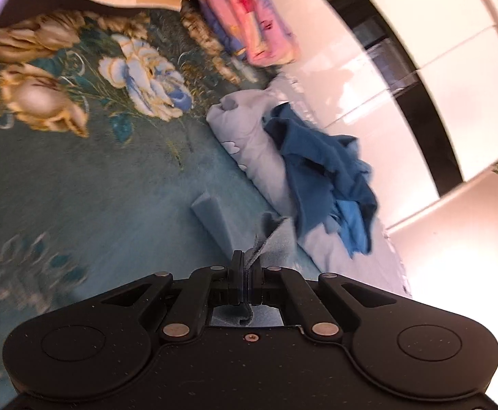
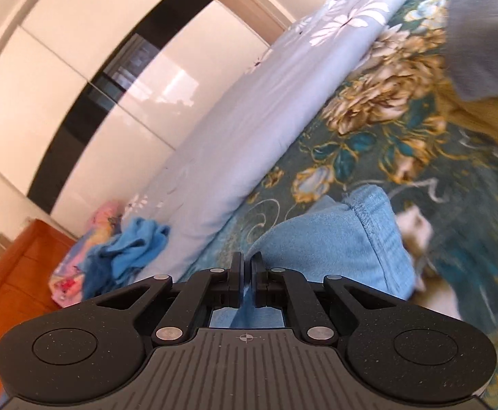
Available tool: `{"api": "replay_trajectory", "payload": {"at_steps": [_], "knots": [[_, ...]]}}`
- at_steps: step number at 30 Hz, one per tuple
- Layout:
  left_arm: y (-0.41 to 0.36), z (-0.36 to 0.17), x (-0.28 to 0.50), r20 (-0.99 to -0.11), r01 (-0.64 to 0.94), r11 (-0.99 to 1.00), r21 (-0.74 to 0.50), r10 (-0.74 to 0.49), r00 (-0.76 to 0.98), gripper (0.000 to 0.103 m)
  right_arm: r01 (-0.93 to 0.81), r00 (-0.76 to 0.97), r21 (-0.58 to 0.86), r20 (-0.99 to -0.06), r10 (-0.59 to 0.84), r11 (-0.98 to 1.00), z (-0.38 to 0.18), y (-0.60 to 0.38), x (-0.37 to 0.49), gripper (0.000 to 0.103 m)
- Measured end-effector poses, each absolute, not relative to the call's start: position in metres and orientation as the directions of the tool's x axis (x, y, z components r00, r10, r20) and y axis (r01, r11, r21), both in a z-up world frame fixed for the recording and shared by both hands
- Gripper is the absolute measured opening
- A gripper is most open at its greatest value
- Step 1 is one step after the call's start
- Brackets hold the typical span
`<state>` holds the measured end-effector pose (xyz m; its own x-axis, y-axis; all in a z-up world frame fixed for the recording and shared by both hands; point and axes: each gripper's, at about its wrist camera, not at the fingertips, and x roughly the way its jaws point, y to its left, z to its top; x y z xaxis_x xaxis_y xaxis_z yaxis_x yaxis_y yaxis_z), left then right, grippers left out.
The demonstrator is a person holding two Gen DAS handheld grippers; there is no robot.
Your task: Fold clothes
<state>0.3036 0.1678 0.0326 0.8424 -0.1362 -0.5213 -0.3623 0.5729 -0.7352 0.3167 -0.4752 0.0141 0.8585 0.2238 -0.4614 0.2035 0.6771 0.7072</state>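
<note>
both grippers are pinching one light blue garment (image 2: pixel 344 239) over the floral bedspread (image 1: pixel 78 177). the left gripper (image 1: pixel 247 266) has its jaws pressed together on a thin, frayed-looking edge of it, and the right gripper (image 2: pixel 247 266) is clamped on a fold, with the hemmed cloth bunched just beyond its tips and resting on the bedspread.

the left grip looks the weaker one: only a sliver of cloth sits between the jaws, so a tug from the other side could pull it free and drop the corner. both views are blurred, which suggests fast motion, and speed could make the fold land crooked or creased.

beside the bedspread lies a rolled pale quilt (image 1: pixel 249 130) with a heap of dark blue clothes (image 1: pixel 327 171) on it; a swinging edge could snag there
</note>
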Motion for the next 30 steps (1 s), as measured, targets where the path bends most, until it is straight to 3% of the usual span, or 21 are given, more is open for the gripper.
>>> {"api": "replay_trajectory", "payload": {"at_steps": [5, 10, 19, 24, 27, 29, 30], "knots": [[0.171, 0.020, 0.357, -0.615, -0.496, 0.483, -0.721, -0.117, 0.780, 0.000, 0.249, 0.839, 0.685, -0.506, 0.201, 0.684, 0.000, -0.475, 0.365, 0.003], [0.163, 0.017, 0.363, -0.610, -0.477, 0.528, -0.703, -0.103, 0.786, 0.000, 0.232, 0.844, 0.671, -0.499, 0.196, 0.705, -0.003, -0.471, 0.378, 0.003], [0.180, 0.011, 0.275, -0.607, -0.451, 0.515, -0.729, -0.183, 0.773, 0.000, 0.189, 0.883, 0.692, -0.430, 0.187, 0.697, 0.004, -0.490, 0.312, 0.003], [0.194, -0.009, 0.249, -0.630, -0.475, 0.547, -0.690, -0.129, 0.766, 0.000, 0.216, 0.863, 0.652, -0.476, 0.171, 0.727, 0.004, -0.490, 0.304, 0.003], [0.199, -0.013, 0.236, -0.640, -0.510, 0.510, -0.693, -0.107, 0.761, 0.016, 0.214, 0.864, 0.654, -0.473, 0.171, 0.726, 0.006, -0.485, 0.300, 0.003], [0.195, -0.011, 0.222, -0.617, -0.487, 0.507, -0.711, -0.117, 0.779, 0.037, 0.199, 0.867, 0.645, -0.467, 0.174, 0.738, 0.009, -0.482, 0.294, 0.003], [0.191, -0.012, 0.215, -0.615, -0.480, 0.507, -0.716, -0.131, 0.778, 0.041, 0.192, 0.867, 0.640, -0.466, 0.177, 0.744, 0.011, -0.481, 0.291, 0.003]]}}
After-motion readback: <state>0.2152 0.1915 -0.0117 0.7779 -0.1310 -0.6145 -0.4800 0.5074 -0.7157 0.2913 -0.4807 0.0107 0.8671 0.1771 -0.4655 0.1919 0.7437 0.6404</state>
